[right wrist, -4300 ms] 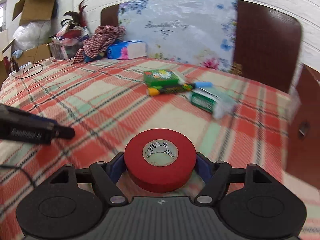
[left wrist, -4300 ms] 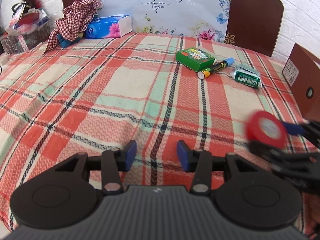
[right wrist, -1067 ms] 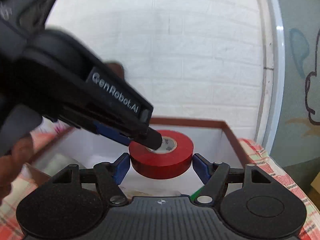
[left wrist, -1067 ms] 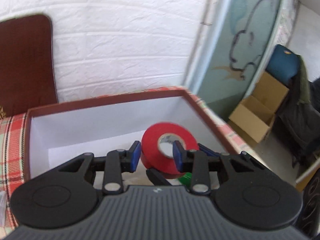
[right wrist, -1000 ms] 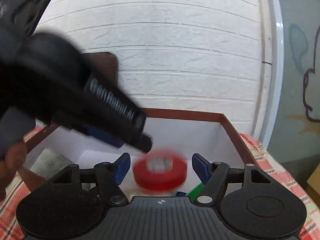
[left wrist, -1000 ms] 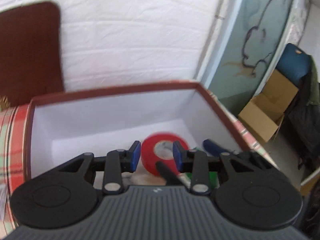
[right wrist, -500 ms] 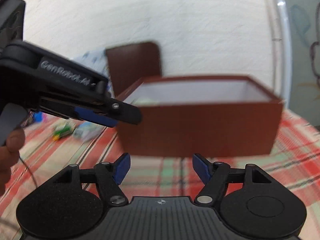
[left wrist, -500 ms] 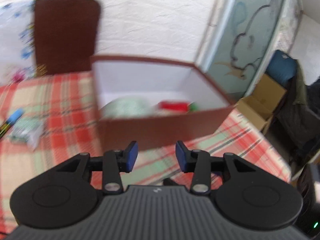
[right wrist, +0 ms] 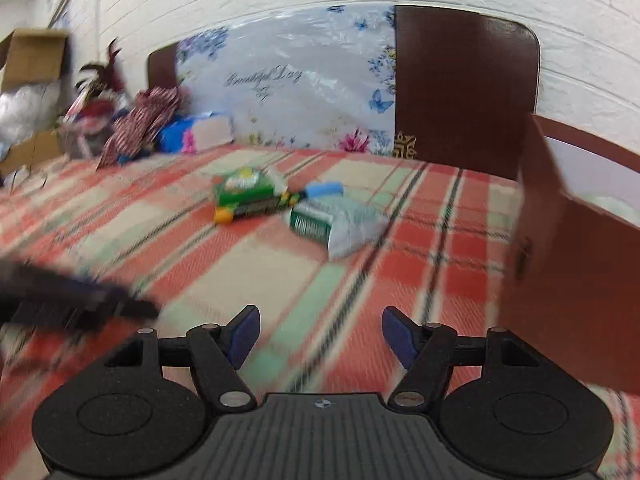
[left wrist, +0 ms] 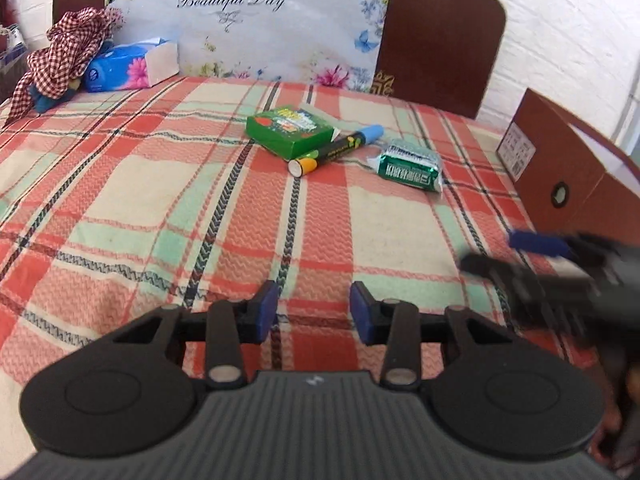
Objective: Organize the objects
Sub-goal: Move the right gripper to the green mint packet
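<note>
A green box (left wrist: 291, 131), a black marker with a blue cap (left wrist: 335, 150) and a green packet in clear wrap (left wrist: 410, 165) lie on the plaid tablecloth (left wrist: 160, 184). They also show, blurred, in the right wrist view: the box (right wrist: 246, 189), the marker (right wrist: 276, 202), the packet (right wrist: 332, 222). The brown box (left wrist: 576, 176) stands at the table's right side and shows in the right wrist view (right wrist: 580, 256). My left gripper (left wrist: 314, 317) is open and empty above the near cloth. My right gripper (right wrist: 319, 340) is open and empty; it shows blurred in the left wrist view (left wrist: 532, 256).
A blue tissue pack (left wrist: 132, 66) and a checked red cloth (left wrist: 66, 48) lie at the far left. A flowered panel (left wrist: 248, 20) and dark chair backs (left wrist: 440, 36) stand behind the table. Cardboard boxes (right wrist: 32, 60) are at the far left.
The red tape dropped from my right gripper into the brown box. Both grippers then pulled back from the box and swung left to face the table items.
</note>
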Demonstrator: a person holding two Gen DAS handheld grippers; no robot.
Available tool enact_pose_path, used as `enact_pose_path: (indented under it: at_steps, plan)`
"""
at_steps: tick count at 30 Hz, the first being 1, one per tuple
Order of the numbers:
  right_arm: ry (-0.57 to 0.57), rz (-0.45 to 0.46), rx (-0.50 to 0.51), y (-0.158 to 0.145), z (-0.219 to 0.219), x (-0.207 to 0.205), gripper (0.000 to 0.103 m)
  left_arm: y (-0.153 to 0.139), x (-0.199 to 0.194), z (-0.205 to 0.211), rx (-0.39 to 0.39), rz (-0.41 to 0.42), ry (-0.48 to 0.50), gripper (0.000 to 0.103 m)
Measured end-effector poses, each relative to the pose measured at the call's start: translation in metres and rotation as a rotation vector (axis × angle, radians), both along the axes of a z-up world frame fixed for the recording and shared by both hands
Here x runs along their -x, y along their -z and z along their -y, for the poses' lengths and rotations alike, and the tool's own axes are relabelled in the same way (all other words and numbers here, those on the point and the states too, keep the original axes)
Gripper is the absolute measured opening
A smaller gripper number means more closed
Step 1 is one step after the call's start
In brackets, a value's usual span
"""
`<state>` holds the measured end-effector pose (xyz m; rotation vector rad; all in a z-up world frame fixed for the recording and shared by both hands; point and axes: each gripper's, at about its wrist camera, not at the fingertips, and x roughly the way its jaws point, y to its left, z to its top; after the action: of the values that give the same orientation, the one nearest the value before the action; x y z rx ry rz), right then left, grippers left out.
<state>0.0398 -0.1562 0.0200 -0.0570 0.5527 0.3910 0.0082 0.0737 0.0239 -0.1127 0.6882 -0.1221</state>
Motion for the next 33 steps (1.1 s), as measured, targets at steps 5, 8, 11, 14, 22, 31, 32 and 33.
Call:
enact_pose_path:
  at_steps: [5, 8, 11, 14, 22, 31, 32, 33]
  plan:
    - [0.110, -0.031, -0.048, 0.000, -0.015, -0.054, 0.076, 0.005, 0.013, 0.017, -0.093, 0.074, 0.031, 0.045]
    - [0.106, -0.034, -0.046, 0.005, -0.026, -0.072, 0.079, 0.008, 0.014, 0.019, -0.100, 0.085, 0.051, 0.052]
    - [0.102, -0.038, -0.033, 0.008, -0.030, -0.081, 0.075, 0.010, 0.014, 0.023, -0.118, 0.093, 0.063, 0.058]
    - [0.114, -0.032, -0.028, 0.008, -0.030, -0.080, 0.038, 0.011, 0.013, 0.024, -0.121, 0.096, 0.068, 0.061]
    - [0.098, -0.028, 0.004, 0.009, -0.012, -0.050, 0.008, 0.011, 0.014, 0.026, -0.131, 0.098, 0.069, 0.061]
    - [0.074, -0.078, -0.044, 0.009, 0.023, 0.017, 0.003, 0.011, 0.014, 0.026, -0.131, 0.097, 0.068, 0.061]
    - [0.073, -0.079, -0.046, 0.010, 0.027, 0.026, 0.003, 0.010, 0.013, 0.025, -0.129, 0.094, 0.070, 0.061]
    - [0.075, -0.081, -0.049, 0.010, 0.031, 0.034, 0.003, 0.010, 0.013, 0.024, -0.125, 0.088, 0.072, 0.061]
